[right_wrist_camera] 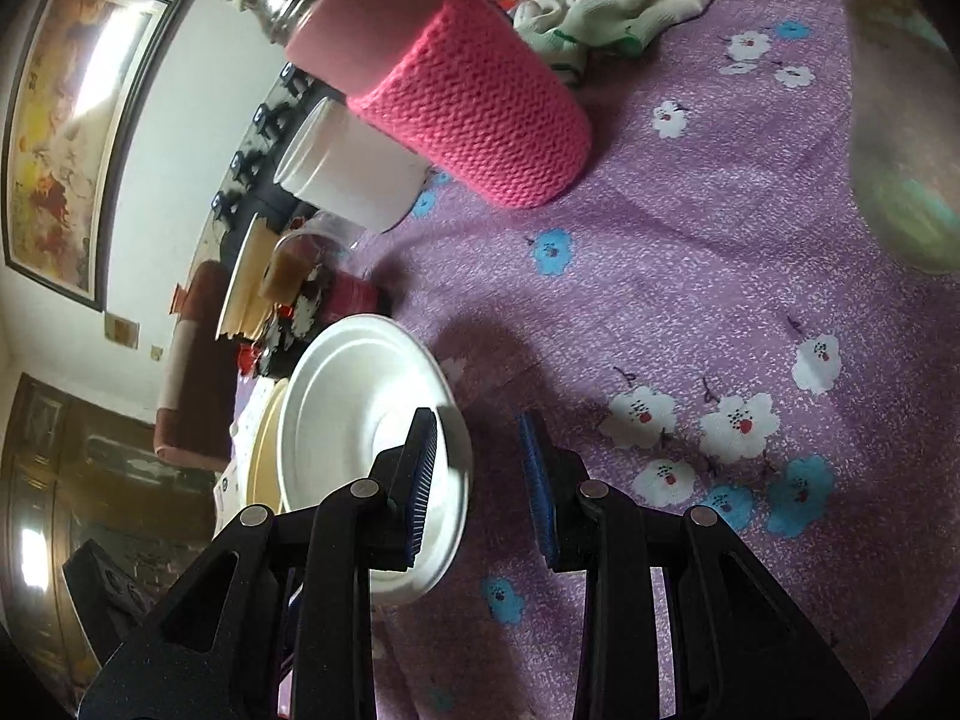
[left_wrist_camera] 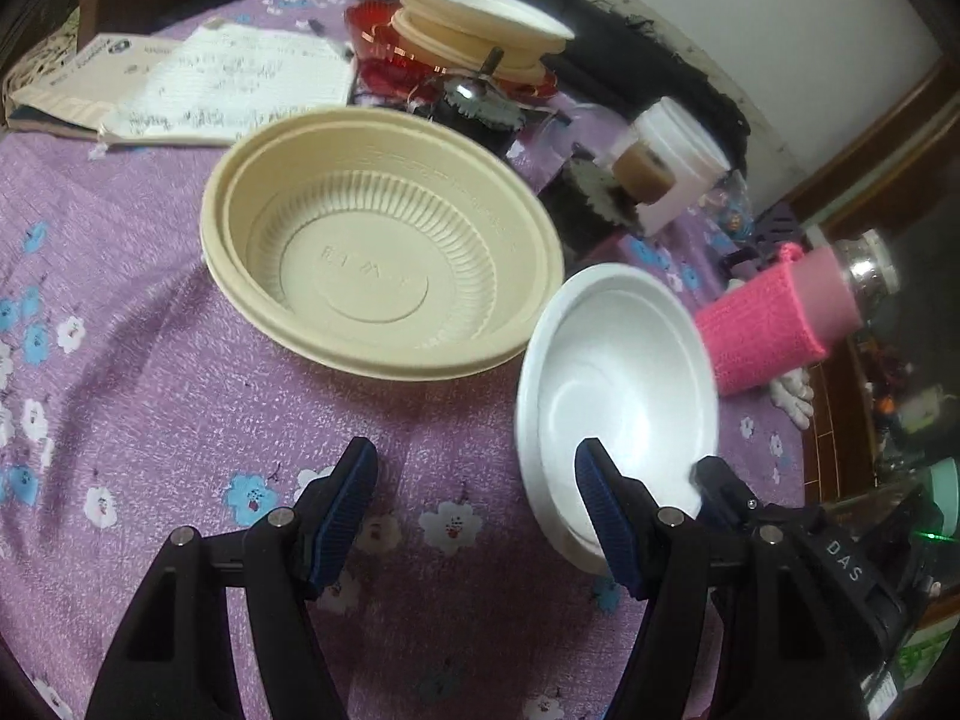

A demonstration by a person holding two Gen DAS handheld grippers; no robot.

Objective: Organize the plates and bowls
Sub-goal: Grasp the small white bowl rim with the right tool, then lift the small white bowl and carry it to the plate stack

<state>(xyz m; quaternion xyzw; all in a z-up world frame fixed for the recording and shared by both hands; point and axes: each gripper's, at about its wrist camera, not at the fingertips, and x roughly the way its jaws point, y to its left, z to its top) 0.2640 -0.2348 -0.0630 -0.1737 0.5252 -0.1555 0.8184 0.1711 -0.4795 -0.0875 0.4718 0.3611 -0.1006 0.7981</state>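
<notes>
A large beige ribbed bowl [left_wrist_camera: 384, 234] sits upright on the purple flowered cloth. A smaller white bowl [left_wrist_camera: 618, 378] stands just right of it; it also shows in the right wrist view [right_wrist_camera: 360, 414]. My left gripper [left_wrist_camera: 477, 468] is open and empty above the cloth, its right finger [left_wrist_camera: 606, 510] in front of the white bowl's near rim. My right gripper [right_wrist_camera: 480, 468] is open, its left finger [right_wrist_camera: 420, 468] over the white bowl's rim, the other outside it. A stack of beige and white plates [left_wrist_camera: 480, 18] rests at the back on a red dish [left_wrist_camera: 384, 42].
A pink knitted bottle [right_wrist_camera: 468, 114], a white tub [right_wrist_camera: 354, 174] and white gloves [right_wrist_camera: 624, 0] lie beyond the white bowl. Papers [left_wrist_camera: 228, 84] lie at the back left. Dark flowered cups [left_wrist_camera: 474, 102] and a jar [left_wrist_camera: 648, 174] stand behind the beige bowl.
</notes>
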